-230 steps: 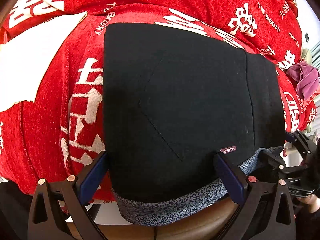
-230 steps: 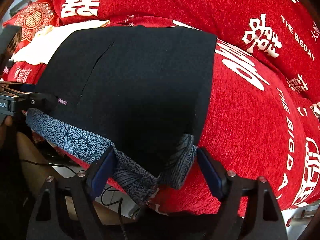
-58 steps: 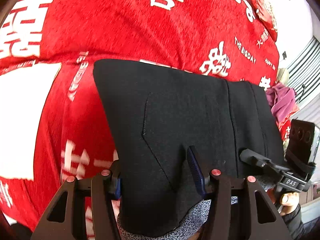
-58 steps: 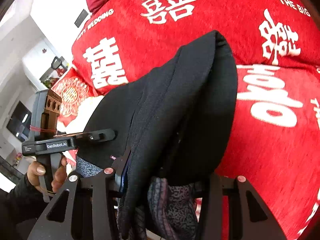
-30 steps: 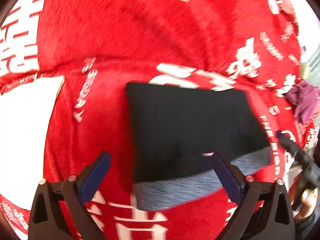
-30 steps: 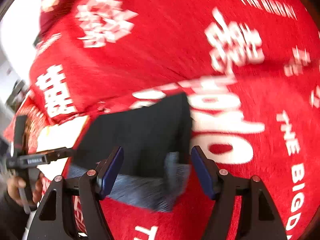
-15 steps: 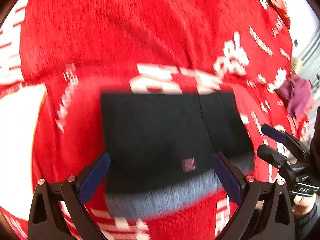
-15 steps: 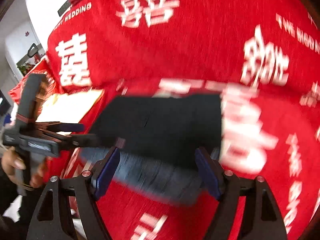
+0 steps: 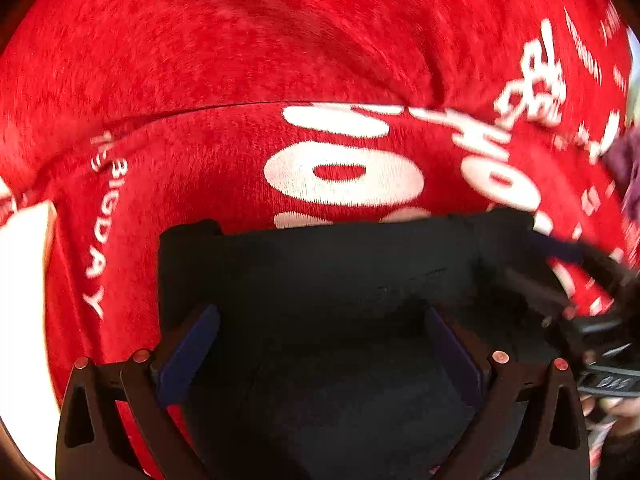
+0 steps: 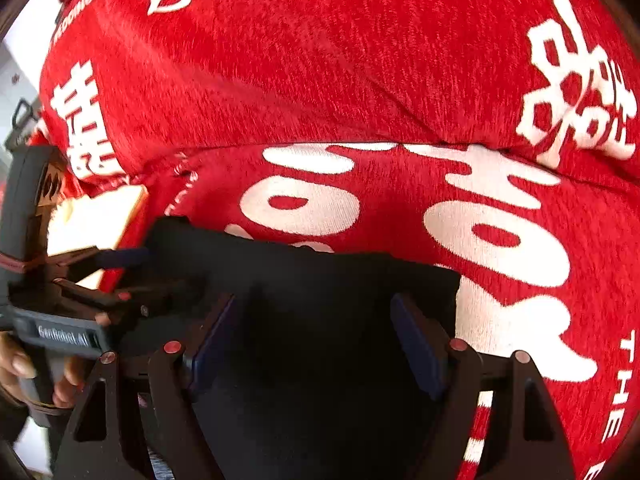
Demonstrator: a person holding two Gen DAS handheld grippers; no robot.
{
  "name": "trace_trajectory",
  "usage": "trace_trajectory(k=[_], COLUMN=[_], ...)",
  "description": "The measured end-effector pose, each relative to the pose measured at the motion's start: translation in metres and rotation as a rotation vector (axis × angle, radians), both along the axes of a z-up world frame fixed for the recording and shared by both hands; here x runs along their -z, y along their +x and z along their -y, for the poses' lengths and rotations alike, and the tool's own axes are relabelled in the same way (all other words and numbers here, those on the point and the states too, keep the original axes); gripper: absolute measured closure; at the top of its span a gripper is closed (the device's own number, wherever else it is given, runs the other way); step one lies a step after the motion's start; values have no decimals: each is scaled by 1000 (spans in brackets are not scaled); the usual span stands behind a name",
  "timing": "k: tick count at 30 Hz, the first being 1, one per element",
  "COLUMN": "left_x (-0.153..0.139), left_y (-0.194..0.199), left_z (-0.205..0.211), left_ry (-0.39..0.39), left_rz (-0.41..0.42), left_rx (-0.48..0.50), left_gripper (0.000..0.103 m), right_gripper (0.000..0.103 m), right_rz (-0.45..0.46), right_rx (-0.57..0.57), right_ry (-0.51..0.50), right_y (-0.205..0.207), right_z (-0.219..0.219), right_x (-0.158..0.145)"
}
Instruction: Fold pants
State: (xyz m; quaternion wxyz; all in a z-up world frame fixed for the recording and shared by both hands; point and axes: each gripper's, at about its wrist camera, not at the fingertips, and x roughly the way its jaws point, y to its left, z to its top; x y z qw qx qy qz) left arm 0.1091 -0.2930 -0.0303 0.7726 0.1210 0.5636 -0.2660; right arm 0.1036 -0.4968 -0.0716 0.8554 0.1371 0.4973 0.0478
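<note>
Black pants (image 9: 340, 280), folded into a compact rectangle, lying flat on red sofa cover (image 9: 280, 60) with white double-happiness characters and "THE BIGDAY" lettering. Far edge of the fold just short of the seat/backrest seam, overlapping the big white character printed on the seat. Left gripper (image 9: 320, 340) low over the near-left part of the fold, jaws spread wide, blue pads (image 9: 188, 352) well apart with black fabric filling the space between; no pinch visible, pads not pressing on cloth. Right gripper (image 10: 316, 340) same story on the near-right part: jaws wide, blue pads (image 10: 418, 344) either side of a dark stretch of pants, right corner of the fold just beyond the right pad, nothing clamped. Each gripper visible in the other's view: right one at the right edge of the left wrist view (image 9: 560, 276), left one at the left edge of the right wrist view (image 10: 132, 276), tips at the fold's outer edges. Person's hand (image 10: 24, 368) wrapped around the left gripper's handle, lower left of right view. Pale cream cloth (image 10: 96, 216) on the seat left of the pants, apart from them. Purple garment (image 9: 628, 176) at far right of left view, blurred. Both views motion-blurred, near edge of pants hidden under gripper bodies.
</note>
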Motion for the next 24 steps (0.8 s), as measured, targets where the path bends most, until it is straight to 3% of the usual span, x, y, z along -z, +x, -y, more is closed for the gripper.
trace_trajectory(k=[3,5,7,9,11,14,16,19,24], left_x=[-15,-32,-32,-23,-16,-24,-43,-64,-70], left_y=[-12,-37,-59,-77,-86,-82,-93,-118,-145], left_z=[-6,-19,-30,-35,-39,-43,-54,-63,-69], left_ry=[18,-2,-10,29,16,25,-33,-46,-48], left_rz=[35,93,98,141,190,161,166,218,218], left_rx=[-14,-29,-24,-30,-43,-90,-120,-112,-97], left_gripper=[2,2,2,1,1,1,1,1,1], right_gripper=[23,21,18,16,15,12,12,10,8], right_rz=[-15,32,59,65,23,3,-15,60,22], right_rx=[10,43,57,41,15,1,45,95,134], right_ry=[-37,-64,-113,-151,-219,-321,-301,-275,-373], right_y=[-4,-28,-65,-89,-102,-102,-106,-129,-150], right_z=[-2,-6,-19,-32,-47,-57,-53,-54,-69], right_x=[-11,-33,-47,-45,-28,-17,-31,-60,-66])
